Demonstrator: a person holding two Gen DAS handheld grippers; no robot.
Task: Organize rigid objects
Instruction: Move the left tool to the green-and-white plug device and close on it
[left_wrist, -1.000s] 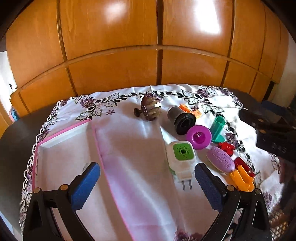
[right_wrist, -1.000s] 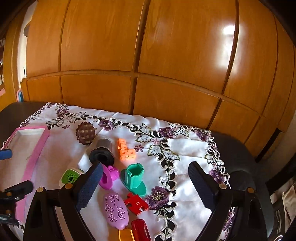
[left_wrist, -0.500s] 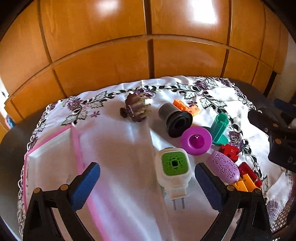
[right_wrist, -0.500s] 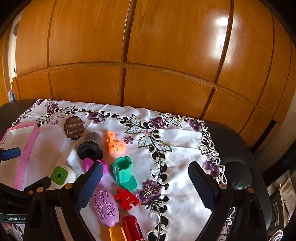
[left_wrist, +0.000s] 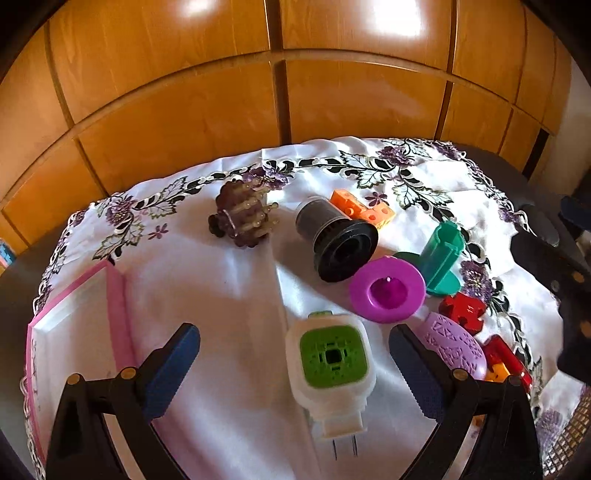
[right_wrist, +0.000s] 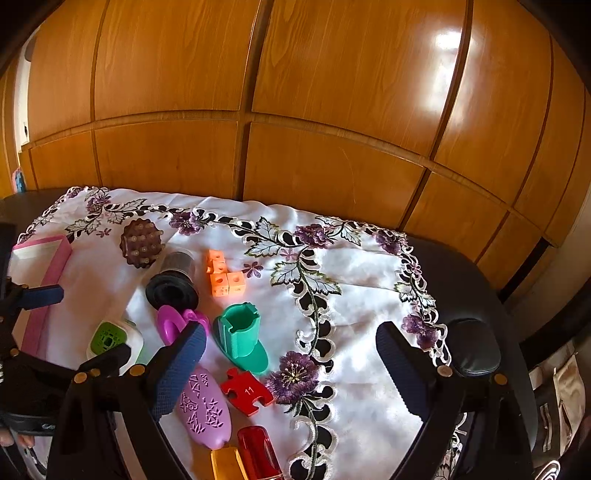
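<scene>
the white embroidered cloth (left_wrist: 229, 295) fills the middle of both views; it looks like smooth satin with a cut-out border of purple flowers, and folds are seen in it. at the left edge of the left wrist view a shallow tray (left_wrist: 114, 295) with a pink rim and a pale inside is lying, and nothing can be seen in the part of it that shows.

the left gripper (left_wrist: 295, 354) is held with its two tongs wide apart, and nothing is between the pads. the white plug-in device (left_wrist: 332, 373), a rounded hard plastic box with a green grille and two metal pins toward the bottom of the frame, is lying between them, nearer to the right pad. it is judged that the approach to a first pick is in hand, and that for the next move the gripper must be lowered and centred on the white sides before closing; the shell looks slippery.

the right gripper (right_wrist: 291, 354) is also spread open, above the cloth at the lower centre of its view.

the smaller pieces are grouped at the right of the left wrist view: a black ribbed funnel-like filter (left_wrist: 340, 240), a teal holder (left_wrist: 443, 254), a magenta disc (left_wrist: 388, 288), a brown knobbed massager (left_wrist: 242, 218), a lilac patterned oval (left_wrist: 454, 347), orange cubes (left_wrist: 365, 208) and a red puzzle piece (left_wrist: 461, 306).
</scene>
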